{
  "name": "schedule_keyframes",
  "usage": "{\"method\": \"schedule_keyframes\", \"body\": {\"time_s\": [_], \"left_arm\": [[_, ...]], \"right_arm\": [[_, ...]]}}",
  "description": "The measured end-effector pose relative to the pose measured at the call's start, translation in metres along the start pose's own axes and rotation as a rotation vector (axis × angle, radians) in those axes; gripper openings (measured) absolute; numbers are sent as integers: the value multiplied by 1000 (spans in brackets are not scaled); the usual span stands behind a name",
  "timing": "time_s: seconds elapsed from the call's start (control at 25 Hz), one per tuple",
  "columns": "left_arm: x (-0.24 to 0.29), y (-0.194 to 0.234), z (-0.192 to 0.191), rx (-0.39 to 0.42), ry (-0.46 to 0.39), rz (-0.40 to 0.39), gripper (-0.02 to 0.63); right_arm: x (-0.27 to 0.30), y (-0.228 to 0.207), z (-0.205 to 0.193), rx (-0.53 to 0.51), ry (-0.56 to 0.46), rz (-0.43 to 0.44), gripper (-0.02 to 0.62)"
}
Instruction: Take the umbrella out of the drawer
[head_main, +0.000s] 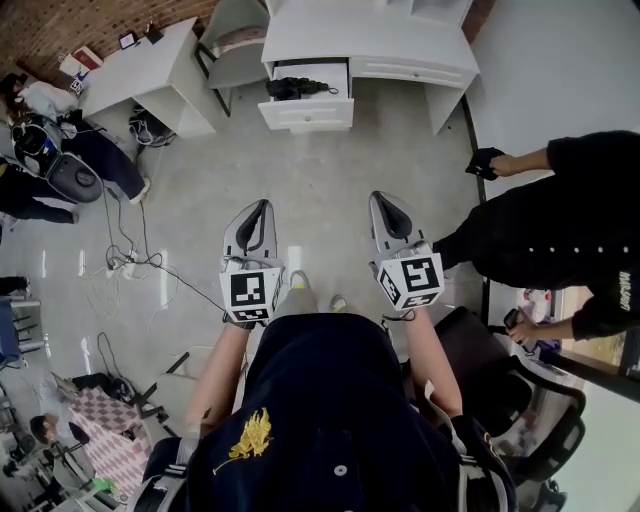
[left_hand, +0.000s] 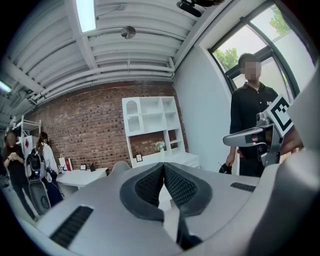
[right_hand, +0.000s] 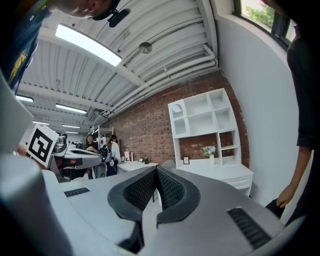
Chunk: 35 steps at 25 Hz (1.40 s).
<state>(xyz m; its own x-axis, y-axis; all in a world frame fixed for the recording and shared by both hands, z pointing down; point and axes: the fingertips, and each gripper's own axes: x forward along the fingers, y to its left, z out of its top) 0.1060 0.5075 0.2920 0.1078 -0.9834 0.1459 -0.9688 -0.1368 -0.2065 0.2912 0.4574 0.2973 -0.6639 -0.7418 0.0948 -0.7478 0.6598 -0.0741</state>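
The person stood on the grey floor (head_main: 200, 190), well back from the white desk (head_main: 370, 40), with a gripper in each hand held out in front of the body and side by side. The left gripper (head_main: 262, 207) had its jaws pressed together with nothing between them; its own view showed the two ribbed black pads (left_hand: 150, 186) meeting at their tips. The right gripper (head_main: 385, 198) was likewise closed and empty, its pads (right_hand: 170, 190) touching at the front. The black umbrella (head_main: 295, 88) lay inside the desk's open drawer (head_main: 307, 110), which was pulled out toward the person; both grippers were far from it. A pale chair (head_main: 235, 45) sat just left of the desk, and a second white table (head_main: 140, 70) stood further left against the brick wall (left_hand: 85, 130). A bystander in black (head_main: 560, 215) stood at the right. Cables (head_main: 130, 265) trailed over the floor on the left.
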Motion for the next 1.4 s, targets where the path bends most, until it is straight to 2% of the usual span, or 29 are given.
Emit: {"method": "schedule_keyframes", "body": {"time_s": [0.2, 0.48, 0.72, 1.08, 1.24, 1.4], "left_arm": [[14, 15, -10, -8, 12, 1, 18], [59, 46, -18, -25, -7, -26, 18], [113, 88, -20, -25, -46, -58, 18], [177, 208, -43, -70, -60, -55, 18], [196, 231, -53, -97, -66, -81, 18], [214, 234, -59, -116, -63, -107, 18]], "right_arm": [[12, 3, -14, 7, 34, -3, 23], [51, -15, -16, -8, 54, -60, 23], [124, -24, -7, -28, 65, -85, 23], [257, 15, 9, -68, 98, -62, 23], [286, 21, 12, -89, 124, -66, 23], [298, 9, 8, -82, 153, -83, 23]]}}
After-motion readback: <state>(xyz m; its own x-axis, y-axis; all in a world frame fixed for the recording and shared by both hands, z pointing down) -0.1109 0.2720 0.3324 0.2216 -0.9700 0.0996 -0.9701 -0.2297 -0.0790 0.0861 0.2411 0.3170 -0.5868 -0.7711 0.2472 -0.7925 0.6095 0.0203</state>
